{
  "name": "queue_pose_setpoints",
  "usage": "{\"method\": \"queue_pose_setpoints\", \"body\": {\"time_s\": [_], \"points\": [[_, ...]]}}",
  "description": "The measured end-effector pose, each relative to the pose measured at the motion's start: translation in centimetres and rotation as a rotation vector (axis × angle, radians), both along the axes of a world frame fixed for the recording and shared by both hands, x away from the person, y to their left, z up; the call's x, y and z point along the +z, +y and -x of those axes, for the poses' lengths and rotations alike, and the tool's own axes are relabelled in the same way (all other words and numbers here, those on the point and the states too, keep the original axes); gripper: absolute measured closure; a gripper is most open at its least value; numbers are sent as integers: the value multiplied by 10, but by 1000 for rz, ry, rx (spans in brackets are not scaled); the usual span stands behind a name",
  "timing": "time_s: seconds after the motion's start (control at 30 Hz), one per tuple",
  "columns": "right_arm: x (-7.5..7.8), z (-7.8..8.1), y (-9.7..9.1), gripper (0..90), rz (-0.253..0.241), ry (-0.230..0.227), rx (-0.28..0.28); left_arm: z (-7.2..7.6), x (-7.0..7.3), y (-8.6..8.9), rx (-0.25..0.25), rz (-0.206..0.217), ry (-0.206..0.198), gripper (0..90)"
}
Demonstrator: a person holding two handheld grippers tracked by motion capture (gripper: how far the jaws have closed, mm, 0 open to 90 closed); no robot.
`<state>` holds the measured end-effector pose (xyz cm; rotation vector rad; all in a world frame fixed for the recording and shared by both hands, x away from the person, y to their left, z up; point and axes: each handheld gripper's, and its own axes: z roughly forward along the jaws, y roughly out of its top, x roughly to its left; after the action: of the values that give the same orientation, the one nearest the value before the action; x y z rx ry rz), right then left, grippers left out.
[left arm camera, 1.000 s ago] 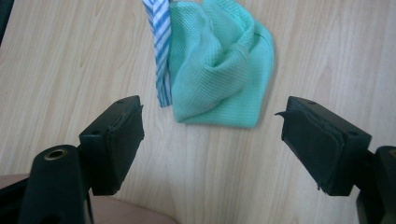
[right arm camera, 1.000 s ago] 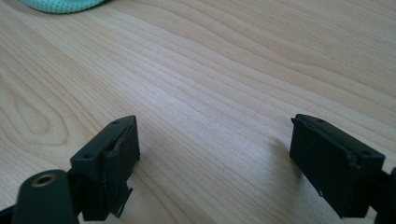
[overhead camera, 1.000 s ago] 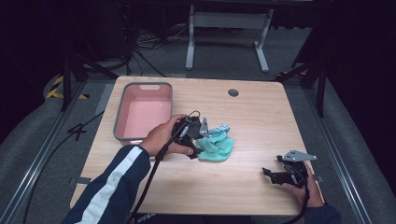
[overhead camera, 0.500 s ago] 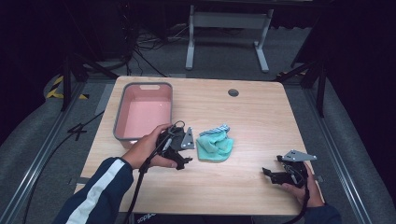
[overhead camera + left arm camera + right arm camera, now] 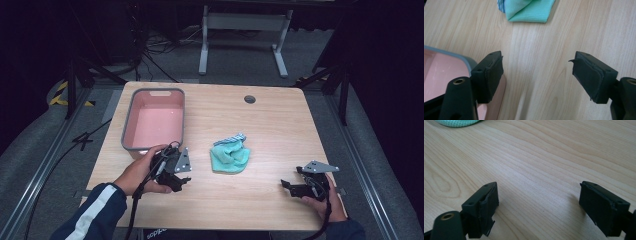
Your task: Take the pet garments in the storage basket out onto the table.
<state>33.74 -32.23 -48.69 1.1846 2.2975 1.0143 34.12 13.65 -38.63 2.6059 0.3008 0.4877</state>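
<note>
Since a second ago we see the left gripper (image 5: 176,172) draw back from the teal cloth (image 5: 230,158) toward the person's side of the table (image 5: 280,125), ending near 7 o'clock on the tabletop, just below the pink tub (image 5: 153,120). Our left hand (image 5: 141,171) wraps the gripper from the left, forearm in a dark sleeve with a white stripe running in from the bottom edge, the grey plate turned up toward the cloth. In the left gripper view its jaws stand wide apart with bare wood between them, the cloth (image 5: 527,10) ahead at 12 o'clock and the tub's grey rim (image 5: 461,58) behind the left jaw. The right gripper (image 5: 300,187) has kept its place near 4 o'clock, held in the right hand (image 5: 325,200) close to the table's near edge, well apart from the cloth. Its jaws are also spread wide over empty wood, with a sliver of cloth (image 5: 456,122) at 11 o'clock. We can read no label or writing on anything.
</note>
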Motion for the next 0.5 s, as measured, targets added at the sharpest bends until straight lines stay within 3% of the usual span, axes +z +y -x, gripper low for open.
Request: {"method": "queue_pose_setpoints", "body": {"time_s": [0.23, 0.5], "points": [[0, 0, 0, 163, 0, 0, -1, 5, -18, 20, 29, -28, 30, 245], [0, 0, 0, 163, 1, 0, 0, 10, -29, 53, 77, -7, 46, 228]]}}
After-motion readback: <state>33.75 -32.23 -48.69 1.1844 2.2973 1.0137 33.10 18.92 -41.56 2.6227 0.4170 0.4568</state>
